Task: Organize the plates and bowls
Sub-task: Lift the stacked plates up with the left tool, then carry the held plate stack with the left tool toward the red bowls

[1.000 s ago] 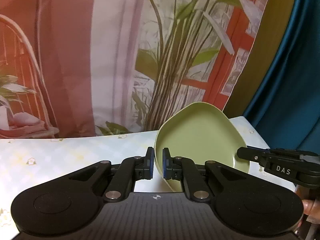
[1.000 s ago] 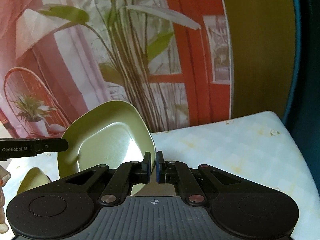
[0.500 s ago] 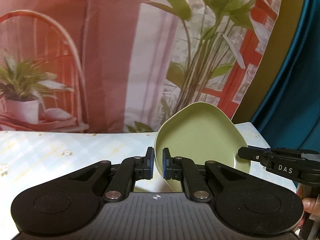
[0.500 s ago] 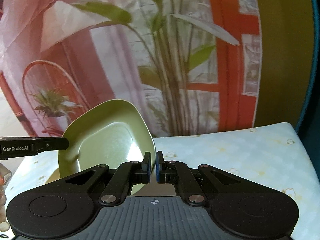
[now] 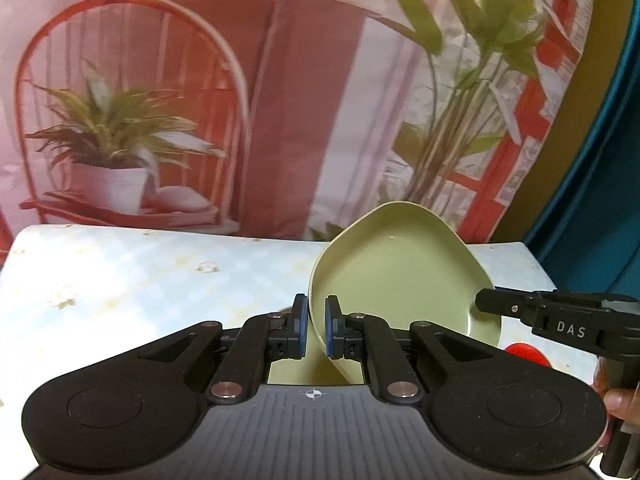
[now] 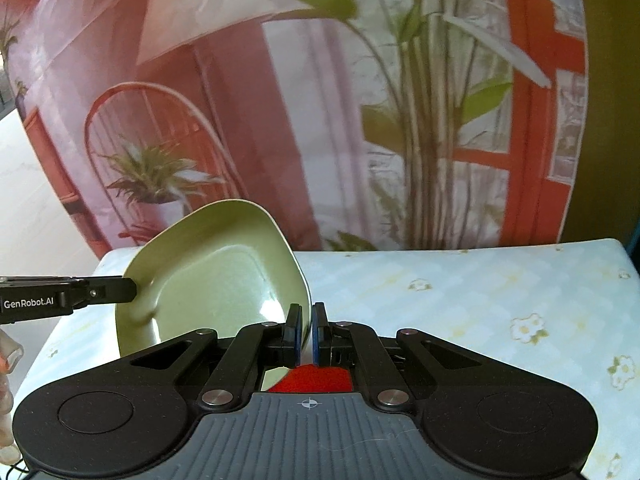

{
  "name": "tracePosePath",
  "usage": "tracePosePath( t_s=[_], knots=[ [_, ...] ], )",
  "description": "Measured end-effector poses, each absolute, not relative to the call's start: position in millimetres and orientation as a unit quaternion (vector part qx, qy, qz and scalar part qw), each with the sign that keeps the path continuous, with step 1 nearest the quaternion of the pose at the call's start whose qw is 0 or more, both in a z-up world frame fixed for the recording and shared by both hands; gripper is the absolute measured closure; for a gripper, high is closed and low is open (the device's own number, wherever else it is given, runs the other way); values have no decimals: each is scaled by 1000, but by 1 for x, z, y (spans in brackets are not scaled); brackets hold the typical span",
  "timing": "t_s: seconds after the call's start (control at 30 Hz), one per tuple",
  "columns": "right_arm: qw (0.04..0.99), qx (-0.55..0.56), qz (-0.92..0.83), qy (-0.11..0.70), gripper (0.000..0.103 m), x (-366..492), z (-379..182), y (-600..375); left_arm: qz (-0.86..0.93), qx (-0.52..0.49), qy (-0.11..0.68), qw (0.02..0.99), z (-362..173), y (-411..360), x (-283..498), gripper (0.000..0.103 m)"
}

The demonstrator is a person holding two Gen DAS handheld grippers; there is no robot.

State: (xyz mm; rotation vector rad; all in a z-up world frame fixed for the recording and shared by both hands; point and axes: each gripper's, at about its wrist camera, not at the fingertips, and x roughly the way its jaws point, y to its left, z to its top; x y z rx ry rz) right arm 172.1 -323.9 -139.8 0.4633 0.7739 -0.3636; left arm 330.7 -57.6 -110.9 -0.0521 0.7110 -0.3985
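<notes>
My left gripper [image 5: 316,330] and right gripper [image 6: 307,334] each clamp the green plate [image 5: 400,280] rim, plate tilted above the table [image 5: 140,280].

Place: looked like a room in a home.
Table: a tablecloth [image 5: 160,276] in pale checks with small flowers covered it, across the lower middle of both views.
Backdrop: a printed cloth [image 5: 304,112] hung behind, showing a red chair, potted plants and a red window frame.
Right edge: a teal curtain [image 5: 600,184] hung there.
Dishware: a green plate [image 6: 216,276] was above the table.
</notes>
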Motion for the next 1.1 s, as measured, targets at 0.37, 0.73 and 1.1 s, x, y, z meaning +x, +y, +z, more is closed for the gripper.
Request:
tracePosePath(
  t_s=[0.37,0.73,1.1],
  knots=[
    [881,206,-146,400,98,212,-151,-295,-171,-53,363,914,-131,-18,327,93],
    [870,168,-127,445,98,230,-175,-284,-168,-67,406,896,-176,-10,319,93],
    [864,137,-125,468,98,242,-192,-279,-169,-56,420,890,-191,-13,315,92]
  ],
)
